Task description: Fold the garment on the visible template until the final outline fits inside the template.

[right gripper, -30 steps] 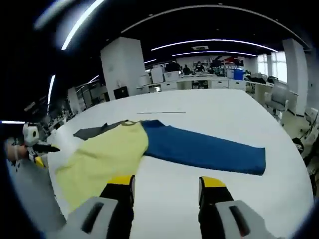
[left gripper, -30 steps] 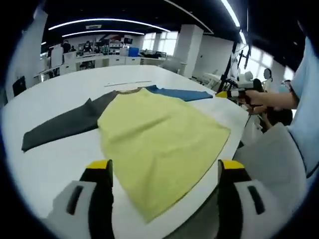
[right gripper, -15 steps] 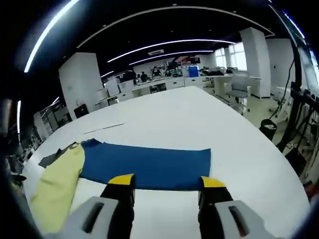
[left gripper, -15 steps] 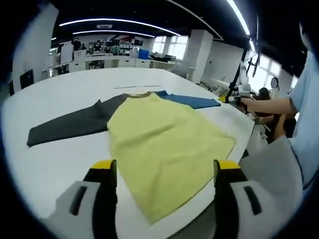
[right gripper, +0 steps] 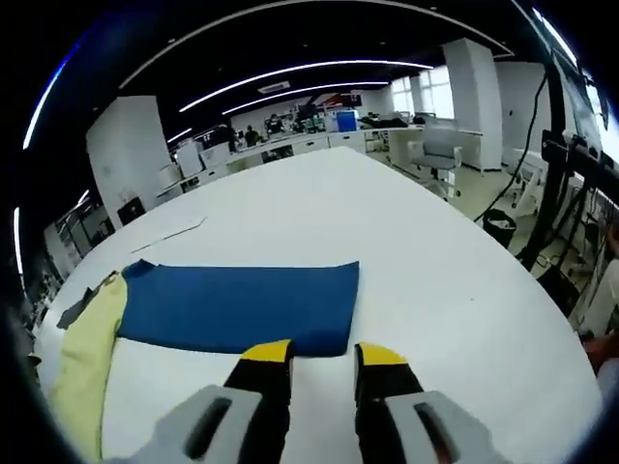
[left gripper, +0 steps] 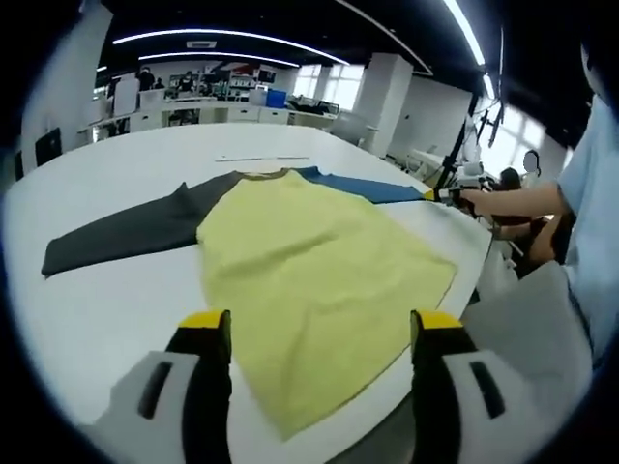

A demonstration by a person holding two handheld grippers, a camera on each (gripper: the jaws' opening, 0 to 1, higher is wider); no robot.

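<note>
Shirt (left gripper: pixel 309 266) flat on white counter (left gripper: pixel 106 300): one garment, two sleeves.
Left gripper (left gripper: pixel 314 333) spread above hem; right gripper (right gripper: pixel 322 356) narrowed, unclosed, at blue sleeve (right gripper: pixel 237 307); grey sleeve (left gripper: pixel 126 227) opposite.

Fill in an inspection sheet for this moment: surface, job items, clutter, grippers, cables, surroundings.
Surface: large white table, mostly bare.
Job's things: yellow-bodied shirt lying flat and unfolded, dark grey sleeve spread to one side, blue sleeve to the other; no template outline that I can make out.
Clutter: thin pale strip lying beyond the collar.
Grippers: left gripper open over the hem; right gripper narrowed at the blue sleeve's cuff edge, grip cannot be told.
Cables: dark cables hanging by a stand.
Surroundings: open office with desks and an office chair.
</note>
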